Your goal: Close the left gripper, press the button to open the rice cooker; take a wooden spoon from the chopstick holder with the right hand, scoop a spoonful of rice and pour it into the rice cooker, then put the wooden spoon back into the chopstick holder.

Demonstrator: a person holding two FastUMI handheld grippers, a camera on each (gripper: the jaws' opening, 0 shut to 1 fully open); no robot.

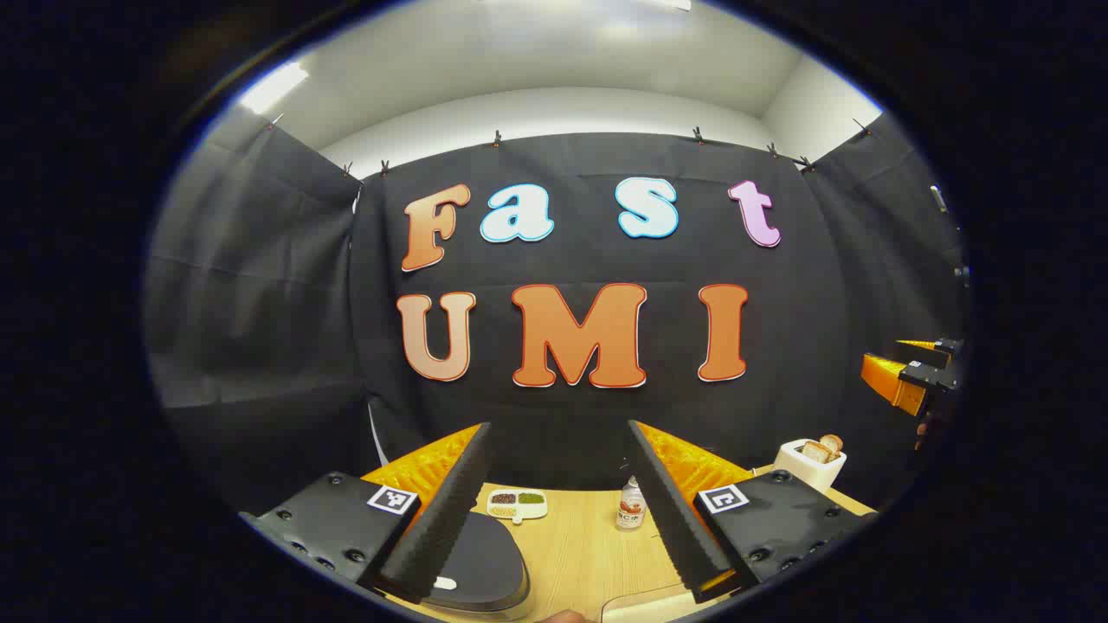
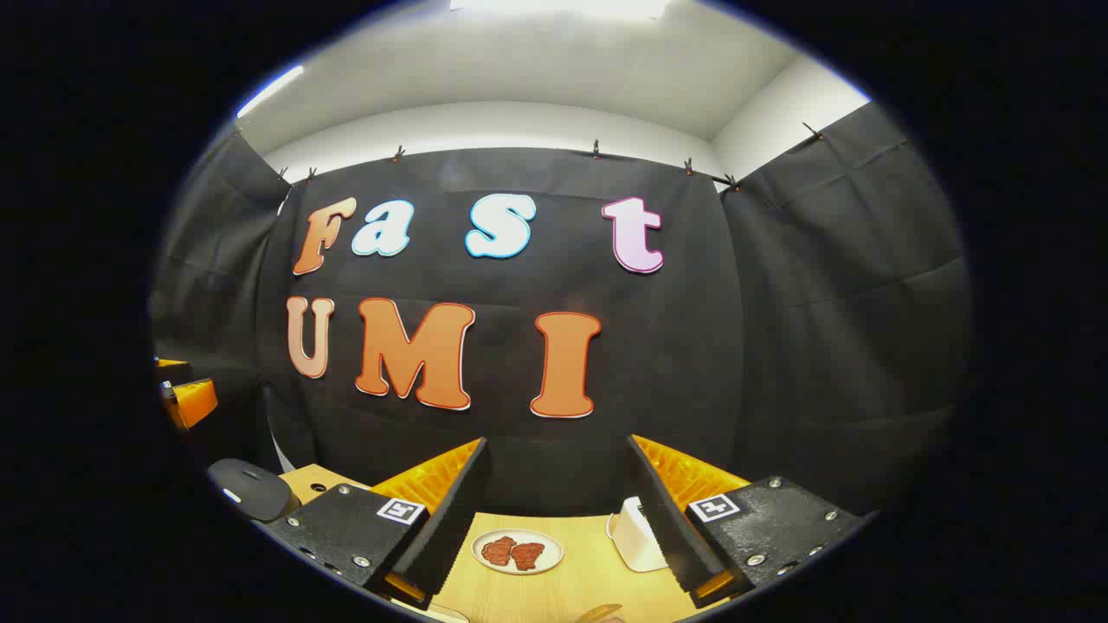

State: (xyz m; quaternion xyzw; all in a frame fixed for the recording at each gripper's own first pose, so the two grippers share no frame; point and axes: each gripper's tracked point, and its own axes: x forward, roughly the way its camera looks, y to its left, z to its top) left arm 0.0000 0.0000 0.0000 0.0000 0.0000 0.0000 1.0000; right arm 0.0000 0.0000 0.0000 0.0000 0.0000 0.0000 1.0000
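In the left gripper view the left gripper (image 1: 558, 502) is held with its jaws spread wide and nothing between them, well above the wooden table (image 1: 580, 554). Just below its left finger lies the dark domed lid of the rice cooker (image 1: 489, 567), and the lid is seen to be down. From the rice cooker outward, a small divided dish (image 1: 518, 503) sits just behind it toward the booth wall, a small bottle (image 1: 630, 504) stands to its right, and a white toaster (image 1: 809, 463) with bread in it stands farther right still. The other gripper is glimpsed high at the right edge.

In the right gripper view the right gripper (image 2: 558, 519) is likewise held apart and empty. The rice cooker (image 2: 249, 489) is seen low at the left, with a plate (image 2: 518, 551) of reddish food well to its right and a white object (image 2: 636, 536) beyond that, partly hidden by a finger.

The chopstick holder and wooden spoon cannot be made out. The task is judged not yet begun: the left jaws are to be closed, the button pressed, and every spoon step remains.
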